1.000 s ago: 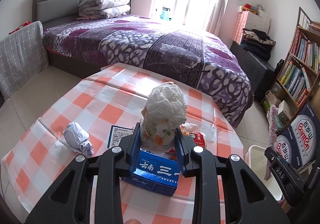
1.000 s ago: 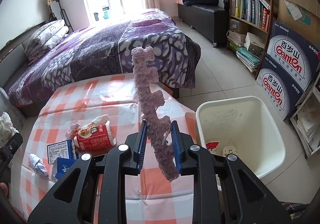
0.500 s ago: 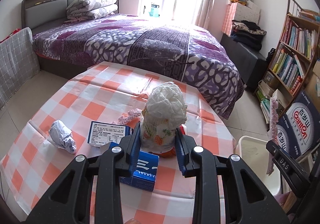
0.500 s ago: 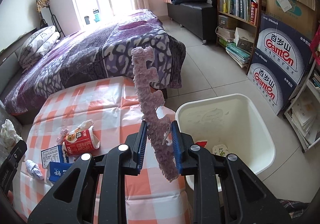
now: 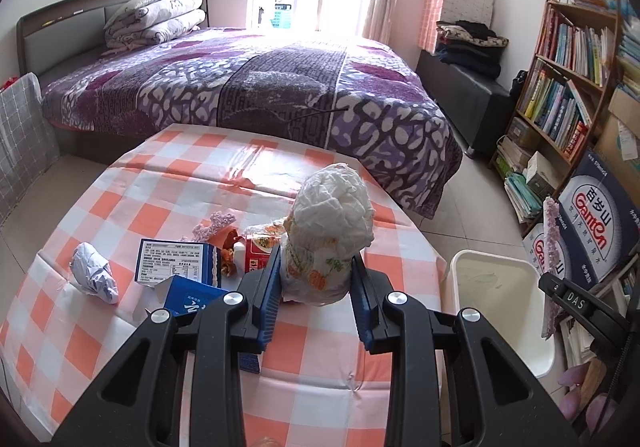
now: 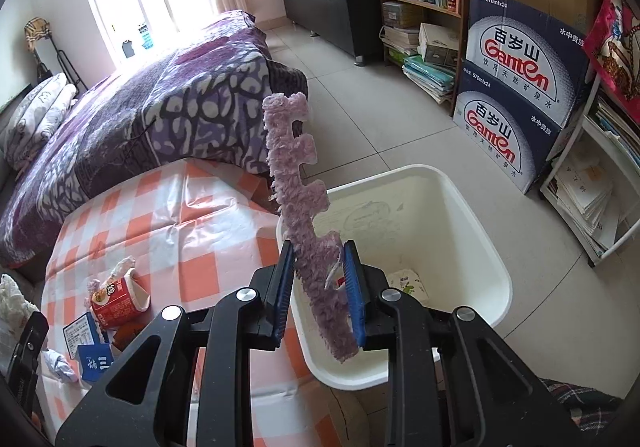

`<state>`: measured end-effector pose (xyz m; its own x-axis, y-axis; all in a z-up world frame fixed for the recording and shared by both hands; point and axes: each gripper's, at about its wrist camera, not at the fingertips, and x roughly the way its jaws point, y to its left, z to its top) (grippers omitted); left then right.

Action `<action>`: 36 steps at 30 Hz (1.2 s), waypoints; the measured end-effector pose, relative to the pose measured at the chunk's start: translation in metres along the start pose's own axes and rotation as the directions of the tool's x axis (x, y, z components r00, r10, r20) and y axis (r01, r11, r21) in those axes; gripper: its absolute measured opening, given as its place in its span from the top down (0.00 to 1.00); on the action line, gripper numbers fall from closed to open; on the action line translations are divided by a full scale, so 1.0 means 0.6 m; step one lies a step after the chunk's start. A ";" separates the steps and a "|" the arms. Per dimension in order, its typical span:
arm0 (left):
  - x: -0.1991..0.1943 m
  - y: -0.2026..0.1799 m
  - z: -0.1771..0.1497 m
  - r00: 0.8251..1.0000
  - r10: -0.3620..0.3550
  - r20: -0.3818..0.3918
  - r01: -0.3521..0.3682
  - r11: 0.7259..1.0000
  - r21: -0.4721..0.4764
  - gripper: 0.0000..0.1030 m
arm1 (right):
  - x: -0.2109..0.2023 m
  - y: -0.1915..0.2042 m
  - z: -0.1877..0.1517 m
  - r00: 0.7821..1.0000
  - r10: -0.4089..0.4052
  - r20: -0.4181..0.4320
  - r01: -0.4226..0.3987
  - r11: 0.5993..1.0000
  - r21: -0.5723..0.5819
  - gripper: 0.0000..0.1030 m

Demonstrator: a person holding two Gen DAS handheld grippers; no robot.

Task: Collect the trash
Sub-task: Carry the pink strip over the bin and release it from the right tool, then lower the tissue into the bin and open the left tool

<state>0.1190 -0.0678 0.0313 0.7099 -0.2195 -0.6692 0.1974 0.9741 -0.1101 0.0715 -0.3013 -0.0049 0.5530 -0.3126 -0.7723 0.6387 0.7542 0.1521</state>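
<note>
Mid-carry to the white bin [image 6: 472, 215]: right gripper [image 6: 318, 287] clamped on fuzzy purple strip [image 6: 298, 183], over the bin's rim beside the checkered table [image 5: 120, 215]. Left gripper [image 5: 316, 287] clamped on crumpled white wad [image 5: 332, 215], over the table. Next, likely release strip into bin, then bring wad across.

Left gripper [image 5: 316, 283] clamping crumpled white wrapper bundle [image 5: 330, 235] over checkered table [image 5: 120, 215]; white bin [image 5: 500, 311] sitting at three o'clock; paper ball [image 5: 94, 273] lying at nine o'clock.
</note>
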 end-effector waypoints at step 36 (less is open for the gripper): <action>0.075 -0.294 -0.052 0.871 -0.355 -0.339 0.431 0.884 0.181 0.68 | -0.017 -0.254 0.053 0.993 -0.115 -0.023 0.116 0.927 0.358 0.37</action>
<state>0.0951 -0.2476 -0.0020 0.3193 -0.5187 -0.7931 0.6025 0.7571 -0.2526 -0.0143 -0.4314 -0.0004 0.4630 -0.3841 -0.7988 0.8474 0.4559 0.2720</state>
